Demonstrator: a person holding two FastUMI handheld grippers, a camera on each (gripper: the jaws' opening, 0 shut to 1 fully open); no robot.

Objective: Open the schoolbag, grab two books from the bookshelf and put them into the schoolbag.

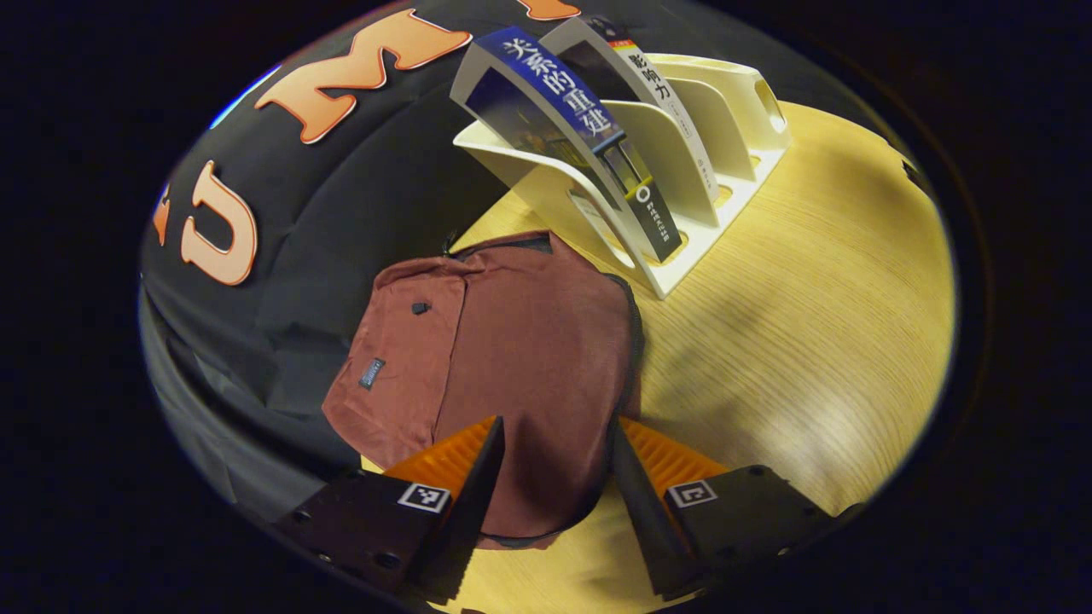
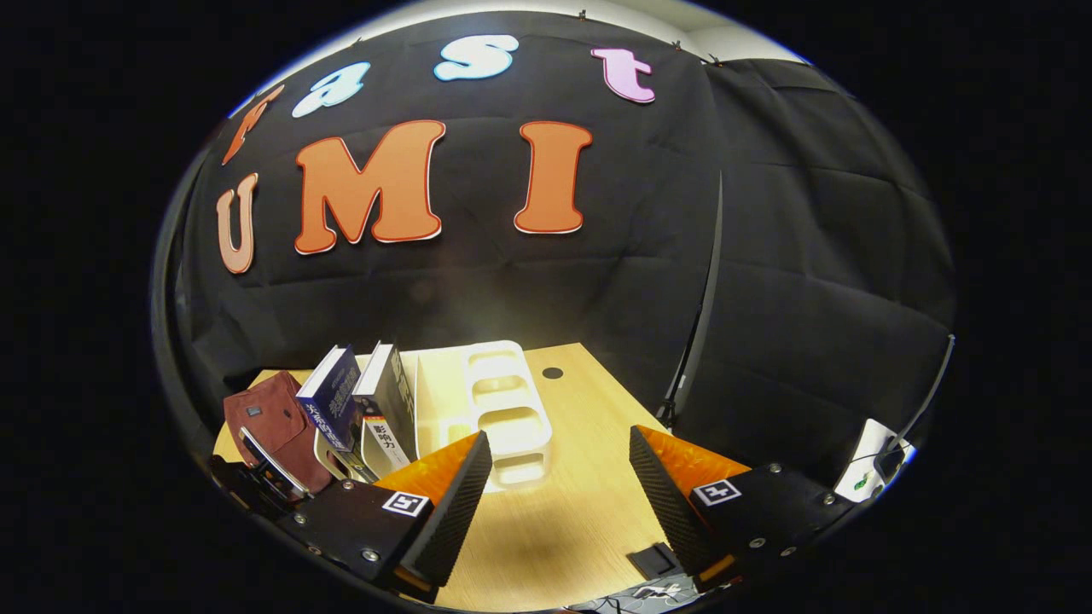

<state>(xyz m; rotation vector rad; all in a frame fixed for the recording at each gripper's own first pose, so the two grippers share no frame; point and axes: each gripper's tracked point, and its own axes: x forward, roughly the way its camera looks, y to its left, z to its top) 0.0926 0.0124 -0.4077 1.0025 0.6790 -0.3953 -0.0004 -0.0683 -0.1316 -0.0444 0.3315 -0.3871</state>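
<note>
Spread wide, the left gripper [image 1: 556, 448] hangs over the zipped schoolbag [image 1: 503, 358], likely seeking its zipper; the right gripper [image 2: 559, 473], equally apart, faces the bookshelf [image 2: 503, 418].

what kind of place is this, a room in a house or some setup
Most likely a staged recording booth, not a home: black cloth wall behind a wooden table set with only a schoolbag and a white bookshelf holding two books.
</note>
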